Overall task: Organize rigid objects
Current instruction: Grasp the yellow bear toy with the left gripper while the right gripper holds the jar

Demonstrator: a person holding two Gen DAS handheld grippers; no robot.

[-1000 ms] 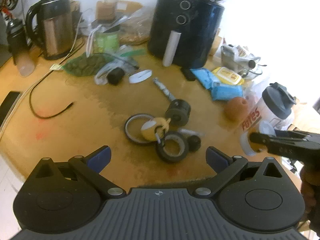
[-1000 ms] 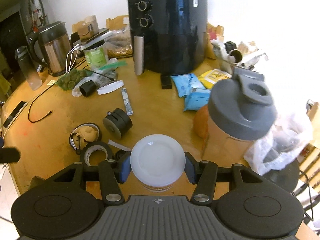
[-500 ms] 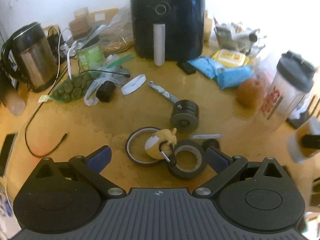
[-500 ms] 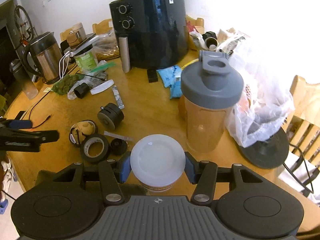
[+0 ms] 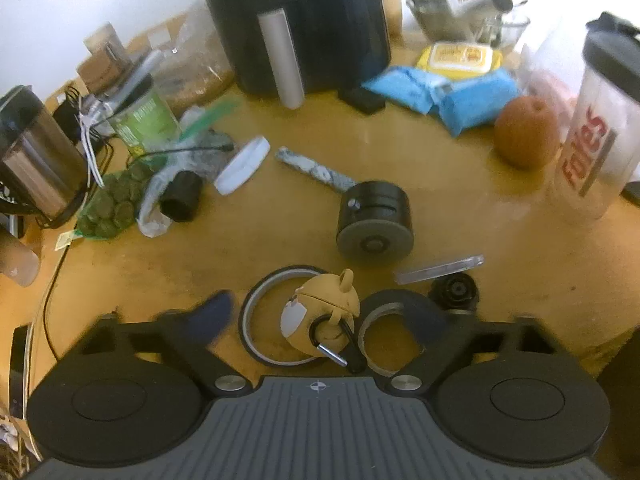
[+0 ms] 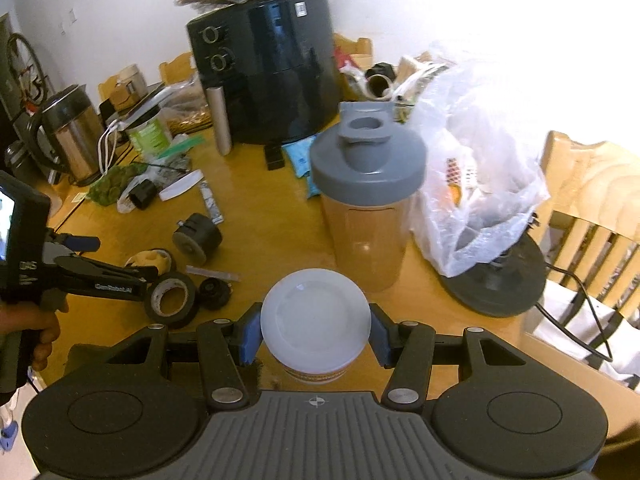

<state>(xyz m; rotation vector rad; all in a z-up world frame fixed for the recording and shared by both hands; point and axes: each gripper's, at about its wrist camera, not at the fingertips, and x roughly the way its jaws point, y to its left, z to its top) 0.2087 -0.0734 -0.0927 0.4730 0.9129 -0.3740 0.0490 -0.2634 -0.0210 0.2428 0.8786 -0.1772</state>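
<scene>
Organizing barely begun, judging by the scatter across the yellow wooden tabletop (image 5: 520,280). Gripped so far: one white-lidded round plastic jar (image 6: 315,320), clamped between the blue-padded fingers (image 6: 250,334) of the right gripper (image 6: 314,334), low centre of the right wrist frame, lid facing the camera, long axis upright and running down toward the tabletop. Lifted or resting, hard to tell (base hidden behind the lid).

Left to sort, clustered low centre in the left wrist frame: a yellow bear-shaped case with a black carabiner (image 5: 324,320), lying inside a thin grey tape ring (image 5: 276,320), ears toward the top of the frame and clip toward the bottom, long axis roughly up-down and slightly tilted. Just right of it, a wide black tape roll (image 5: 394,332) lying flat, then a small black knob (image 5: 454,292). Above those, a clear flat strip (image 5: 438,268) and a black cylindrical caster wheel (image 5: 374,220) on its side.

Closing now around the bear case, the left gripper (image 5: 320,320), fingers blurred on either side of case and rings, not yet pressing on anything. Likely next pick: the bear case.
</scene>
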